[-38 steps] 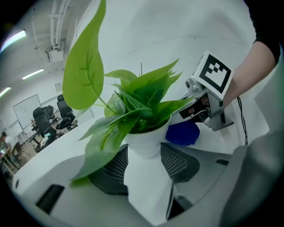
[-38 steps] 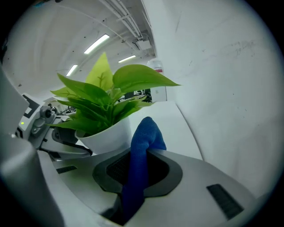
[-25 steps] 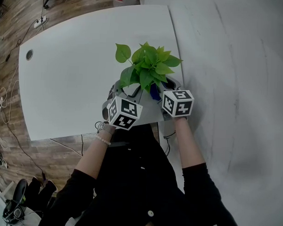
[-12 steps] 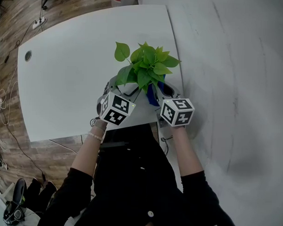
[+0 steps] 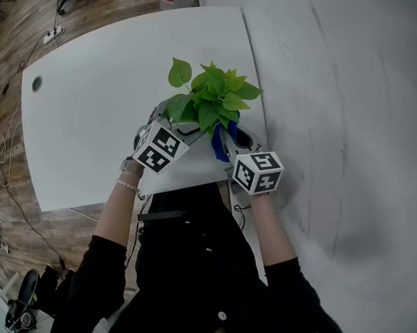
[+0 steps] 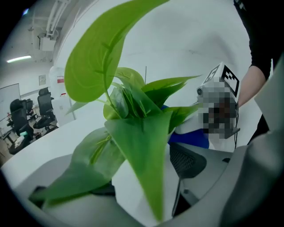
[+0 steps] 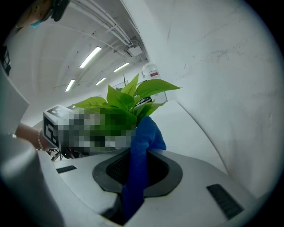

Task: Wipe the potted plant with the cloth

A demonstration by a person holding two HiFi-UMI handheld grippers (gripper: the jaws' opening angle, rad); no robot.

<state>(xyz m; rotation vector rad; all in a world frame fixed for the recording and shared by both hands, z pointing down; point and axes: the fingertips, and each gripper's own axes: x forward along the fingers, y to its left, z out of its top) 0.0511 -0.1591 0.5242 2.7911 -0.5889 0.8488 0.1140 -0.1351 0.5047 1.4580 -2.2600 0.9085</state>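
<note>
The potted plant [image 5: 212, 101] has bright green, smooth, pointed leaves on thin stems, and one rounder leaf stands out higher than the others at the side of the left hand-held gripper [image 5: 177, 122]. Its pot is almost fully hidden under the leaves and the two tools. It stands on the white desk [image 5: 94, 104], directly in front of both tools and between their front ends.

In the left gripper view the jaws of the left hand-held gripper [image 6: 142, 177] stand apart. One long leaf of the plant [image 6: 133, 133] hangs down in the gap between them, and another wide leaf lies over the left jaw.

The right hand-held gripper [image 5: 230, 137] is closed on the blue cloth [image 5: 219, 144]. In the right gripper view the cloth [image 7: 148, 133] comes up as a narrow folded strip from between the pads of this hand-held gripper [image 7: 141, 155], and its upper end touches the lower leaves of the plant [image 7: 128, 99], just ahead of the jaws.
</note>
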